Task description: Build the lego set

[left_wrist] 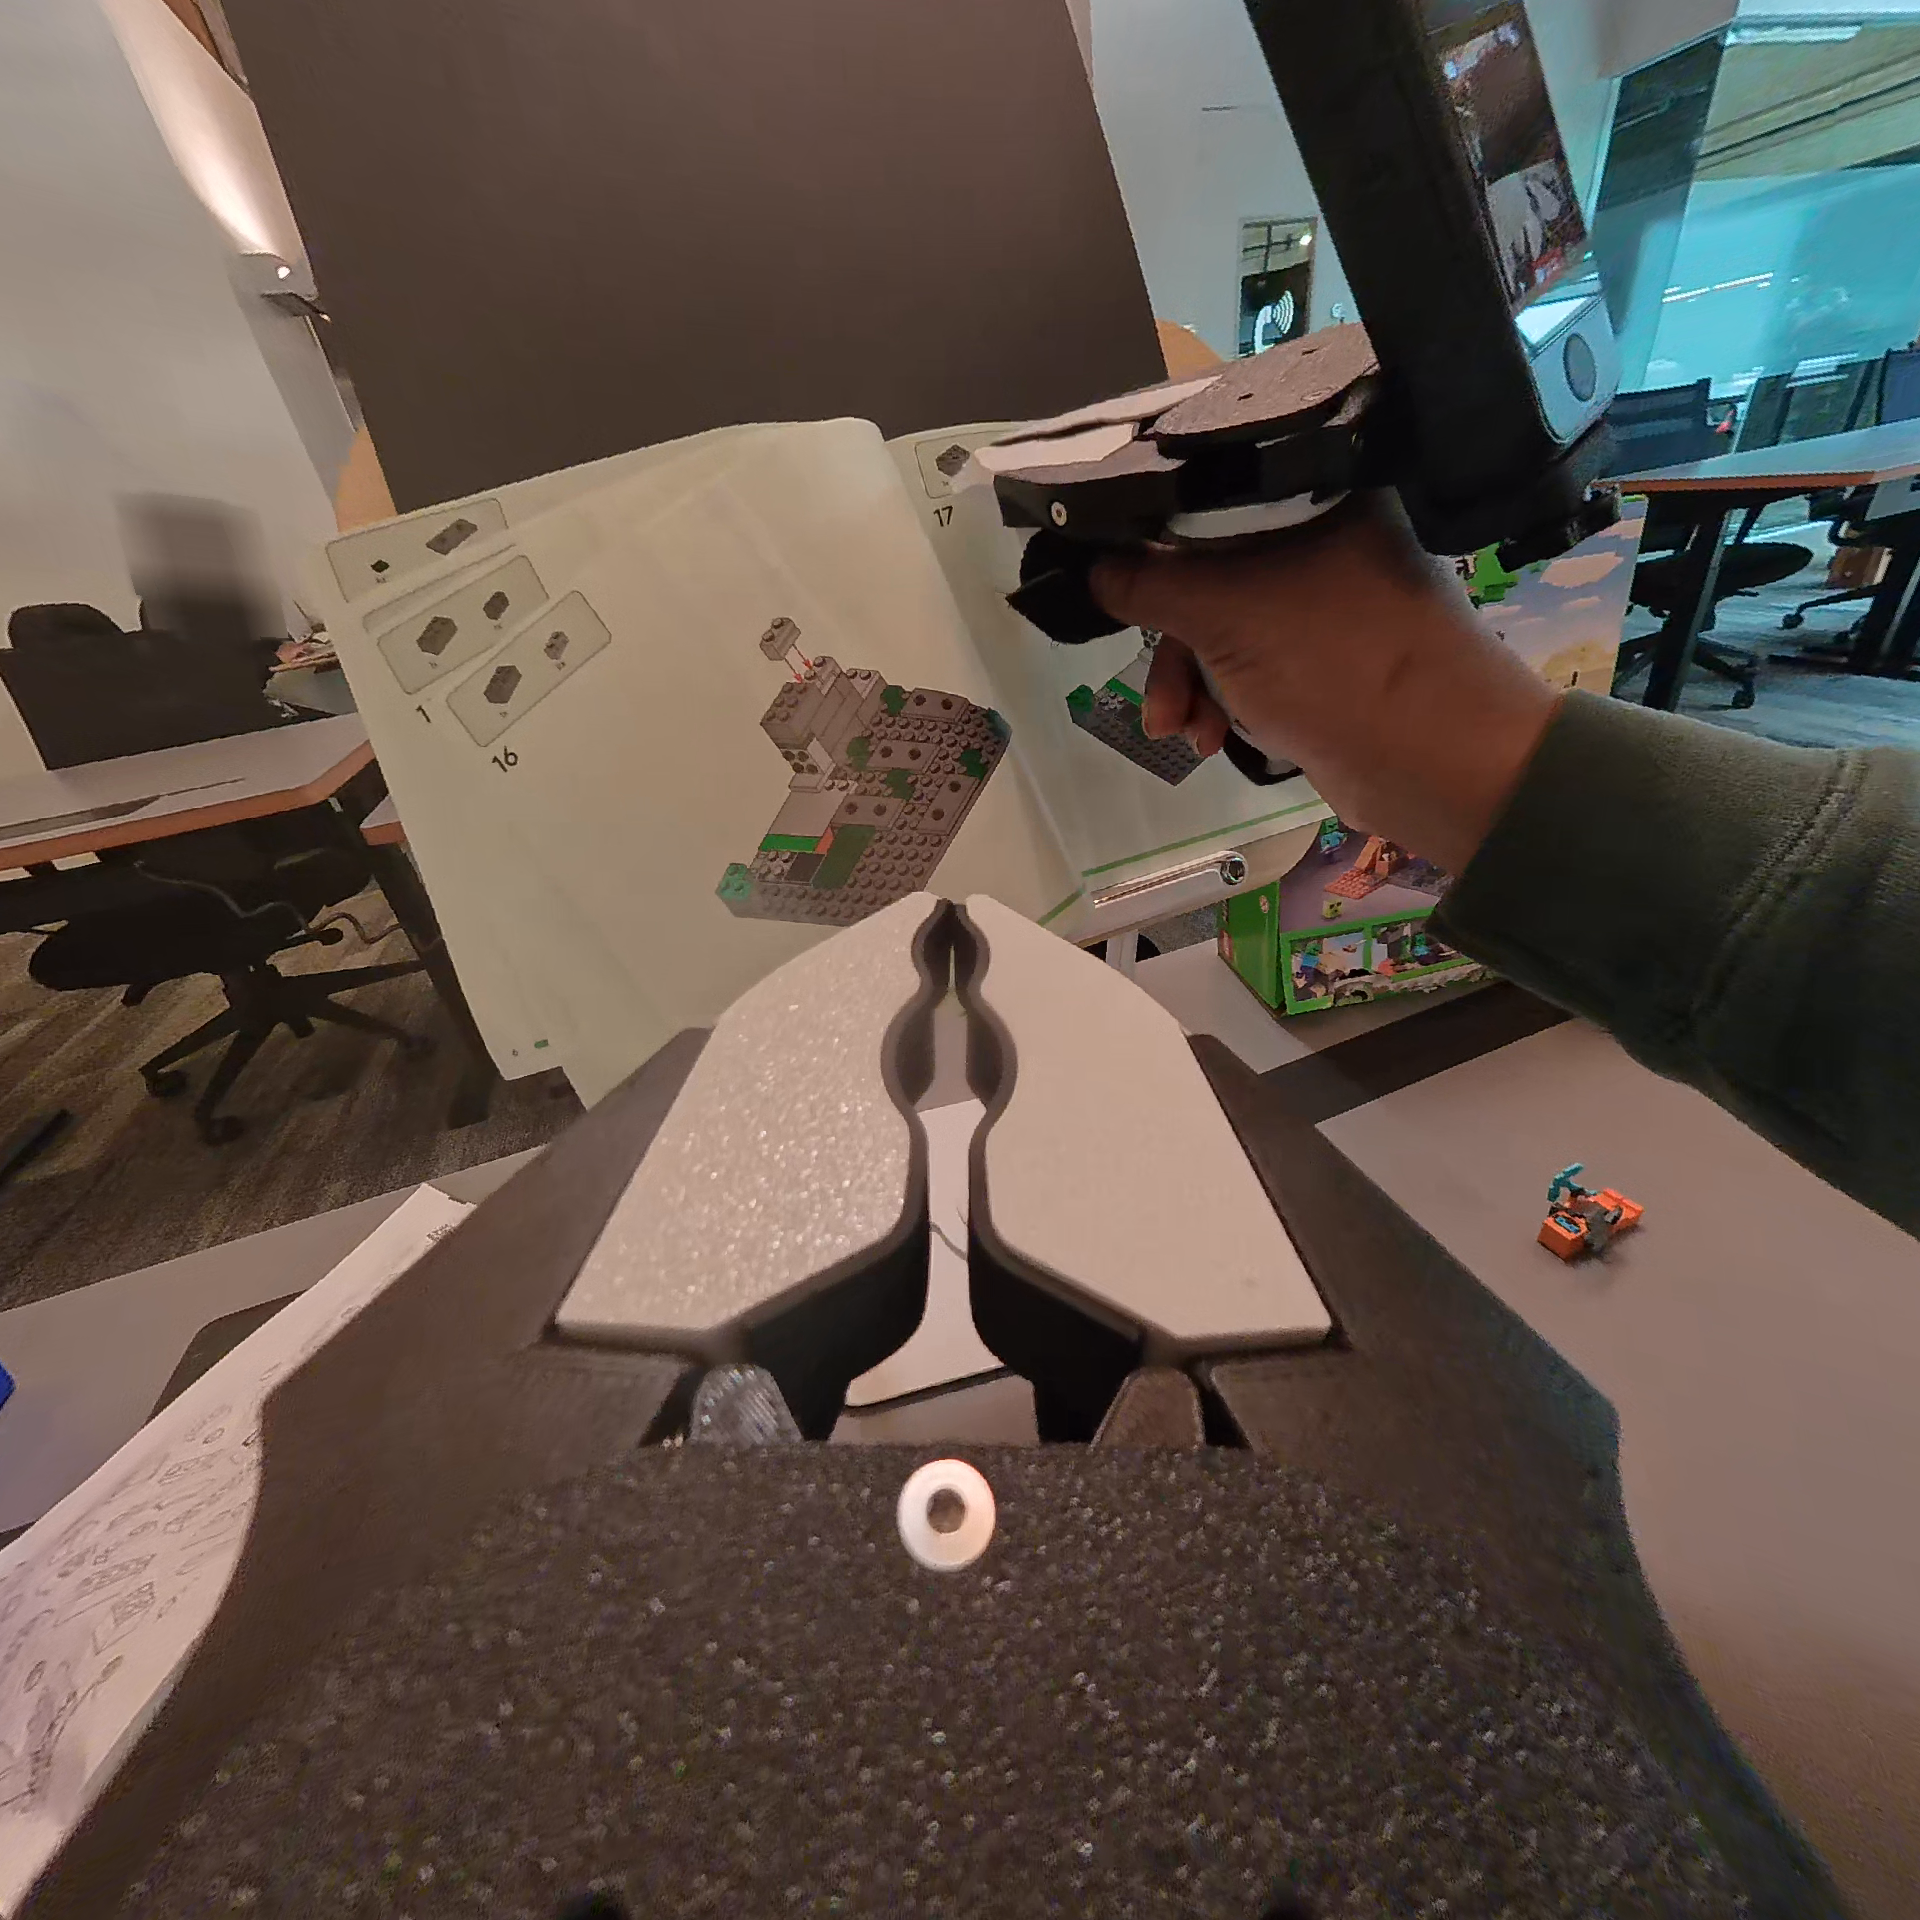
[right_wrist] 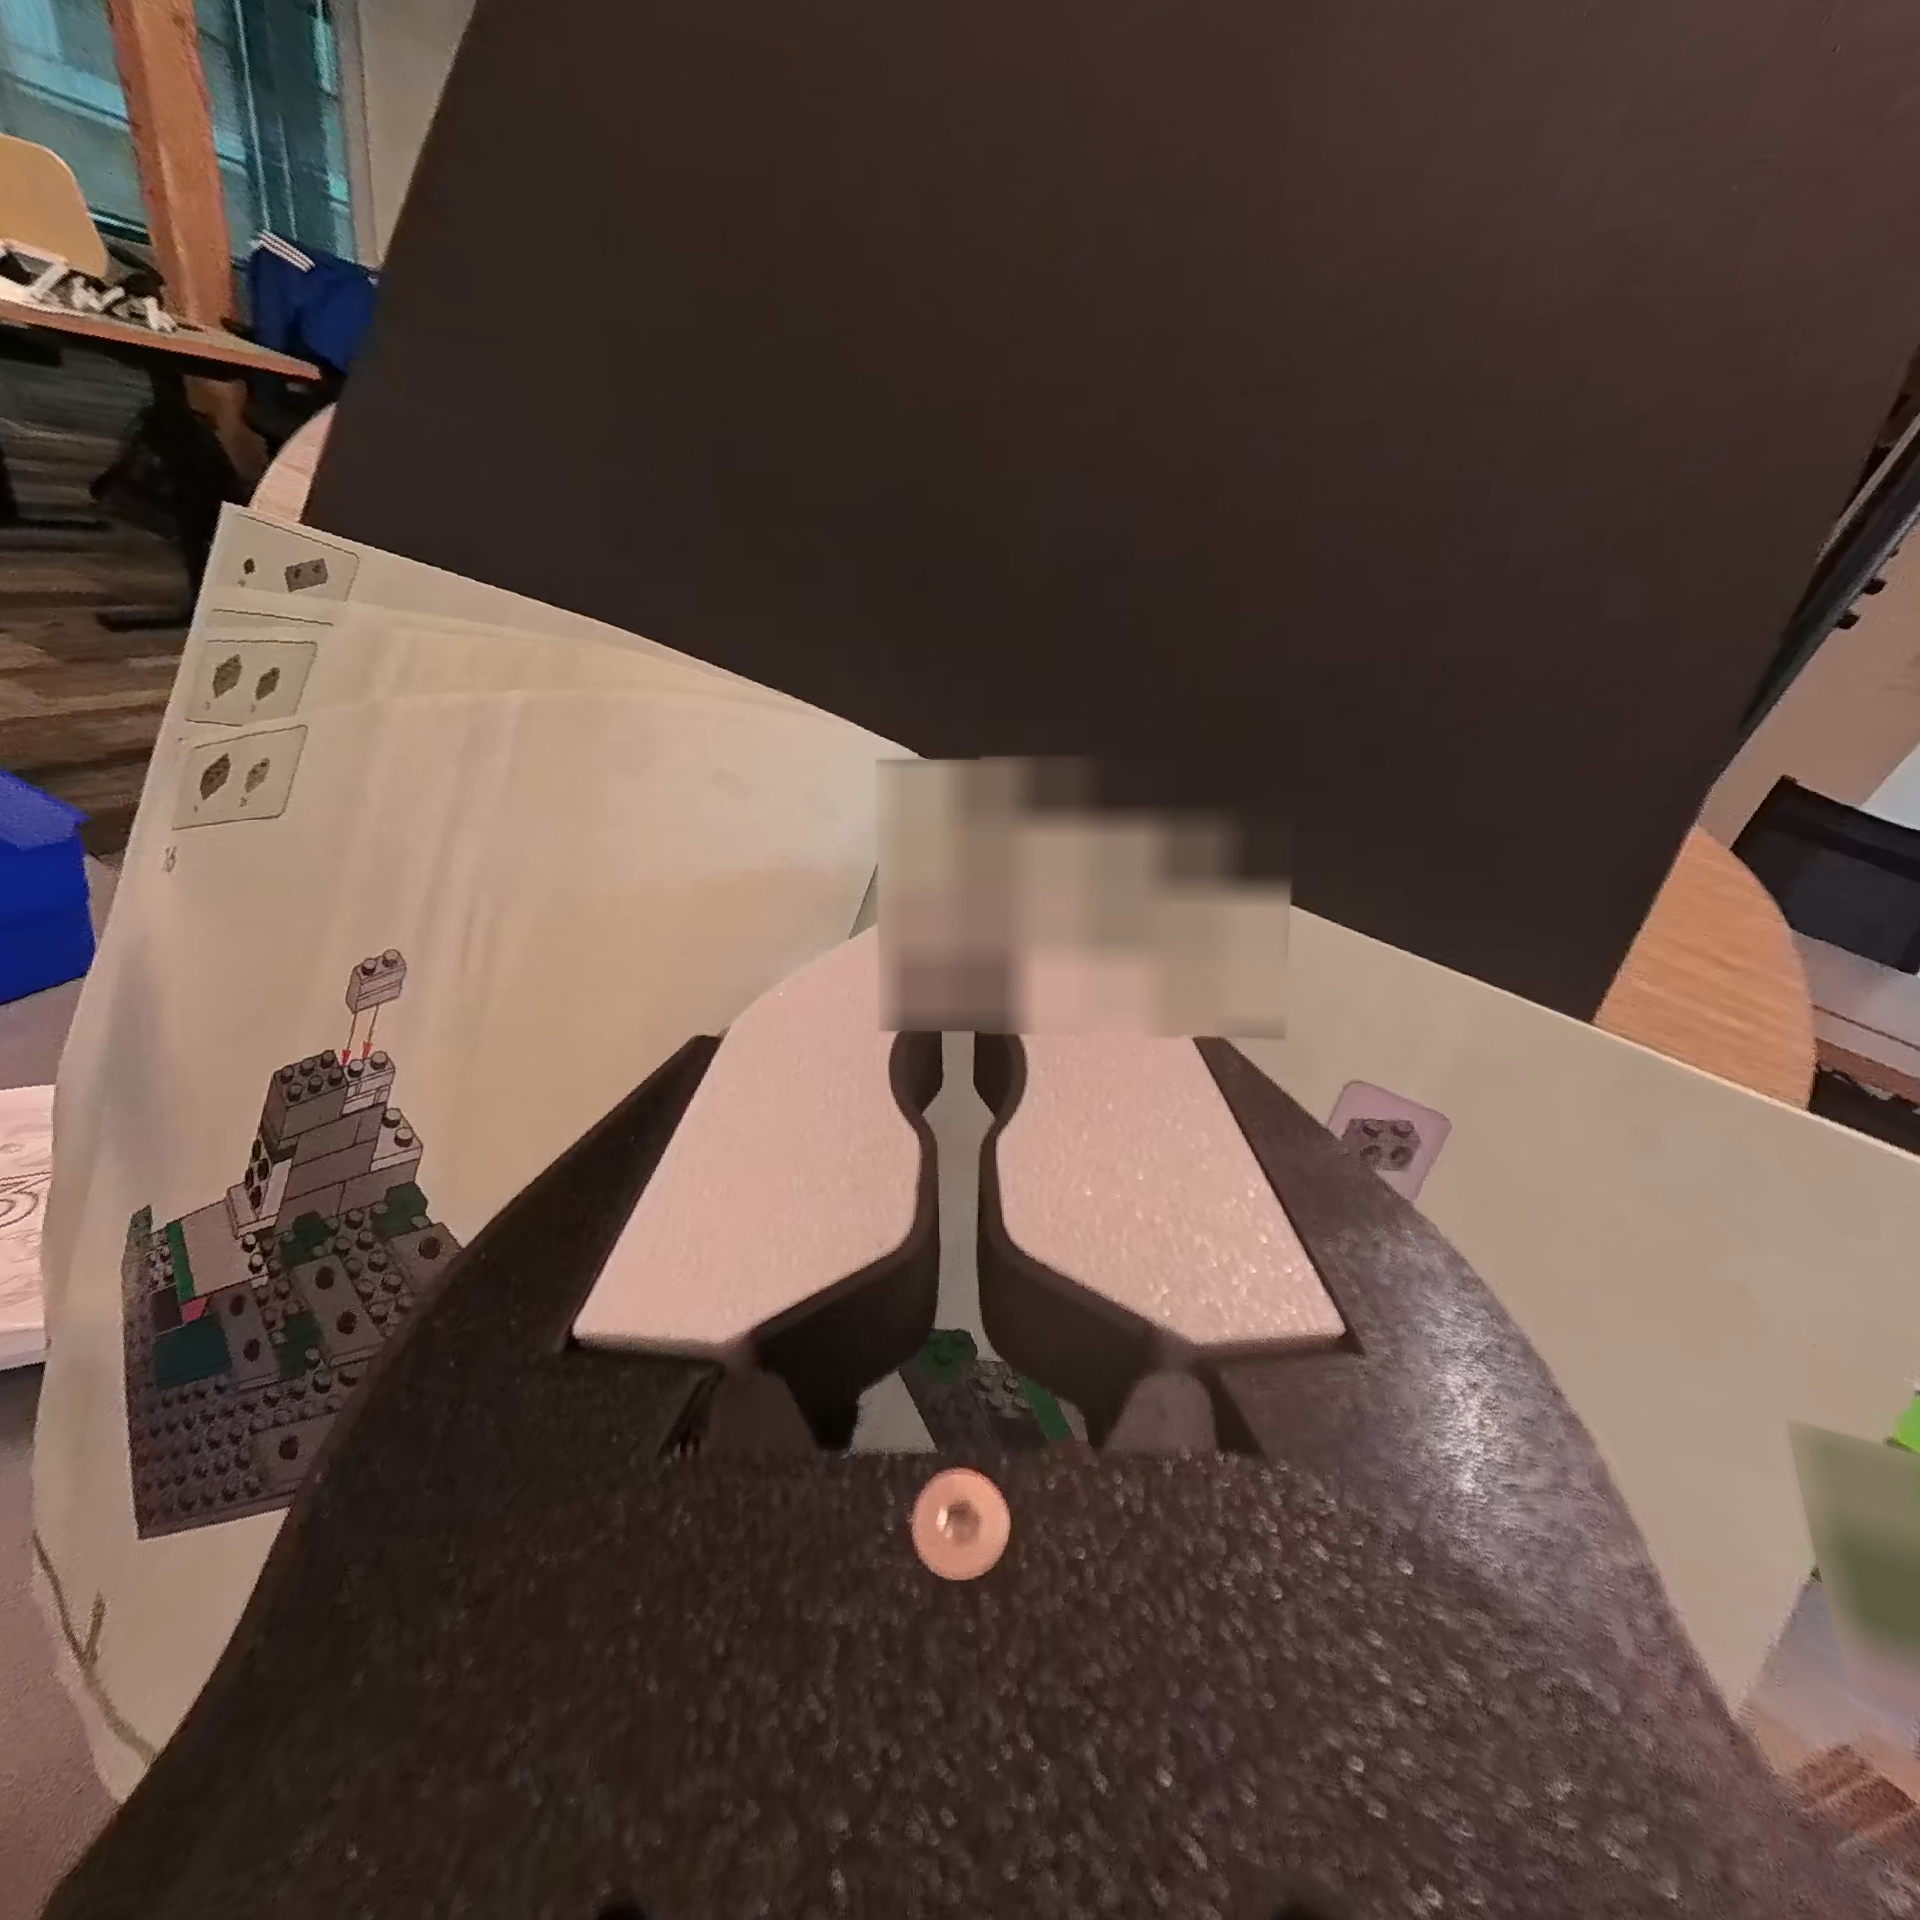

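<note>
Left hand-held gripper (left_wrist: 951, 920): fingers pressed together, holding nothing | right hand-held gripper (right_wrist: 958, 1023): tips behind a blur patch, grip impossible to judge, narrow gap lower down | instruction booklet (left_wrist: 665, 717): upright, open, right page partly hidden by hand (left_wrist: 1320, 675) | small orange lego piece (left_wrist: 1588, 1223): on bench (left_wrist: 1455, 1195), details unclear.

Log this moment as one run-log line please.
stage: reading booklet | left gripper: shut, empty | right gripper: raised at booklet, tips masked | orange lego bit: on table, untouched
</note>
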The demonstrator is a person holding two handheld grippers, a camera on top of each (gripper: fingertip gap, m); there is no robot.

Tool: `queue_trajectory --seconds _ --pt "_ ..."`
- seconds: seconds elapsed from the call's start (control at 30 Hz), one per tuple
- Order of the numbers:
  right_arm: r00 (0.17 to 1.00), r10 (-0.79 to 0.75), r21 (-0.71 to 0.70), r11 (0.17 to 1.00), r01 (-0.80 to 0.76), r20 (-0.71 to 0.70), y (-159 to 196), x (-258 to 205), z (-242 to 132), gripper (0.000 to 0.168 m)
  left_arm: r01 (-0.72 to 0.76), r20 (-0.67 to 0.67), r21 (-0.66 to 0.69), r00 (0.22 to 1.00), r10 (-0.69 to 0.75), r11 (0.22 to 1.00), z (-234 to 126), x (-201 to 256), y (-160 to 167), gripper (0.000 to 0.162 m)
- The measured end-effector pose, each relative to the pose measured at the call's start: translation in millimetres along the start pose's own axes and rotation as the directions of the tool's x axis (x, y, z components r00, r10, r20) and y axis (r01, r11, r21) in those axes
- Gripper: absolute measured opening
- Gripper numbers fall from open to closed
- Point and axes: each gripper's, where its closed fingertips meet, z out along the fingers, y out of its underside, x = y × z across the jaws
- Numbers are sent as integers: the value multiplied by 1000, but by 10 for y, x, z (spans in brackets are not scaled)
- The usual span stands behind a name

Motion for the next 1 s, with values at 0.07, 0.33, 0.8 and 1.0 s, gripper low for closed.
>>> queue_trajectory --seconds 0.07,0.33,0.8,1.0 --pt "1000 -1 -4 1000 1 -1 15 1 1 0 -1 -3 -2 1000 1 1000 1 8 4 0" --pt "1000 -2 -4 1000 2 -2 31 5 -19 0 2 -7 -3 1000 -2 1000 2 12 8 0" --pt "1000 -3 -8 1000 3 -10 45 64 -89 0 -2 -10 -5 1000 2 1000 0 28 11 0" --pt "1000 10 -4 1000 -10 -23 50 167 -142 0 -8 -13 -10 1000 8 1000 10 46 29 0"
